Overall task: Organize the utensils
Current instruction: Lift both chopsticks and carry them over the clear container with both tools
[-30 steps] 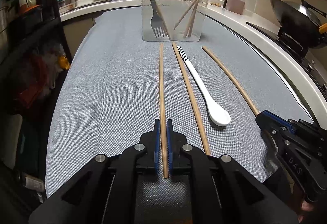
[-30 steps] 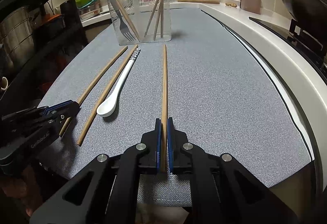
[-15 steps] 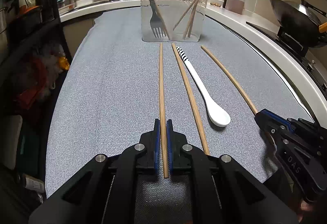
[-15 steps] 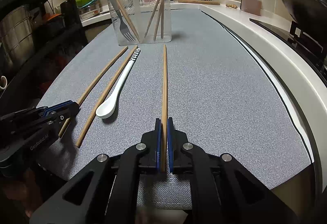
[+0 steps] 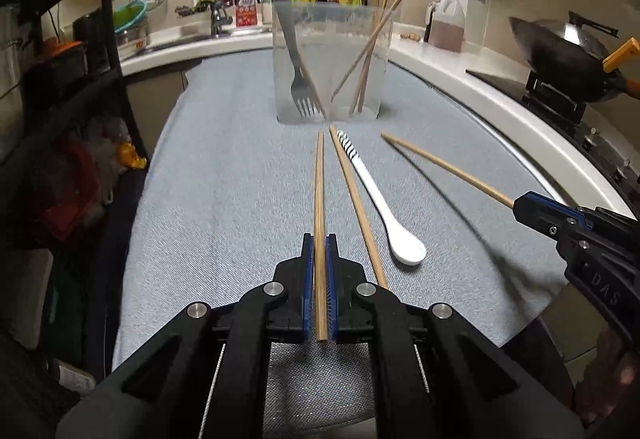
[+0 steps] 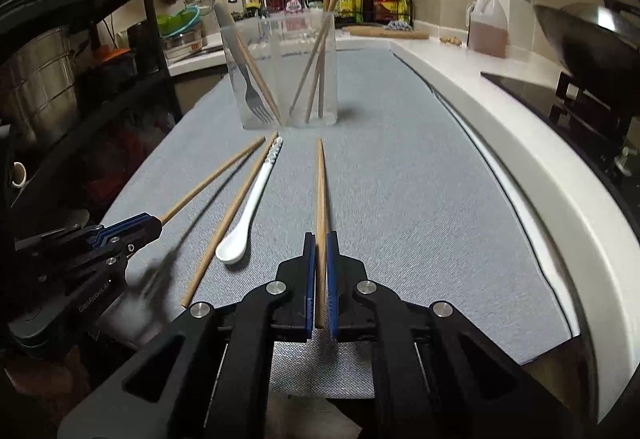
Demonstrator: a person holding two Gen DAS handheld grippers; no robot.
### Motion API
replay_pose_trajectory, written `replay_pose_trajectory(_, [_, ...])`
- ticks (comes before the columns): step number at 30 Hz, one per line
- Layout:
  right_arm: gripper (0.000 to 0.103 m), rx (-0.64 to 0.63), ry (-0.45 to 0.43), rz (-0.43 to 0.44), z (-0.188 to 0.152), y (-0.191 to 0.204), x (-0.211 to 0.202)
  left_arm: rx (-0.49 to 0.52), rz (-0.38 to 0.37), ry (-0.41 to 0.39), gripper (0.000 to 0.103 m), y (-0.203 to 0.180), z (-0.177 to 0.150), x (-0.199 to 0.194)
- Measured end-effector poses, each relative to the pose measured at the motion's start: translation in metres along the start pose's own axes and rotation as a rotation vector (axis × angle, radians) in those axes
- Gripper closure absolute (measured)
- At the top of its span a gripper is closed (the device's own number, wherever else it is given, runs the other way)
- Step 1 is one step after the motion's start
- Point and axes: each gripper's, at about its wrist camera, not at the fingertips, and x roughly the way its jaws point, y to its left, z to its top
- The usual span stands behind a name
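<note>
Left wrist view: the left hand-held gripper is clenched on a slim light-brown wooden chopstick, which runs straight ahead from between the blue pads toward a clear square plastic utensil holder. Its far tip ends just short of the holder's base. Just to the right of this hand-held gripper a second loose wooden chopstick lies on the grey woven cloth covering the desk, and beside that, further right, lies a white ceramic spoon with a black-striped handle, bowl end nearest the camera. Inside the holder stand a grey metal fork, tines down, and several leaning wooden chopsticks.

At the right edge, the right hand-held gripper grips another wooden chopstick, which is lifted off the cloth and casts a shadow beneath it.

Right wrist view: that hand-held gripper has its pads shut on its chopstick, which points ahead at the holder. The left one appears to its left, gripping its chopstick above the cloth.
</note>
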Motion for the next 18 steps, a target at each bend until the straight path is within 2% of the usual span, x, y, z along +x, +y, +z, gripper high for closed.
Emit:
replay_pose_trajectory(10, [0.097,-0.031,-0.101,0.003,0.031,-0.001,-0.042,-0.011,0.0,-0.135,0.097,0.008,0.026,-0.037])
replay_pose_trajectory(18, [0.097,-0.018,-0.143,0.035,0.055,-0.006,-0.058,-0.028,-0.018,-0.177,0.097,0.016,0.054,-0.056])
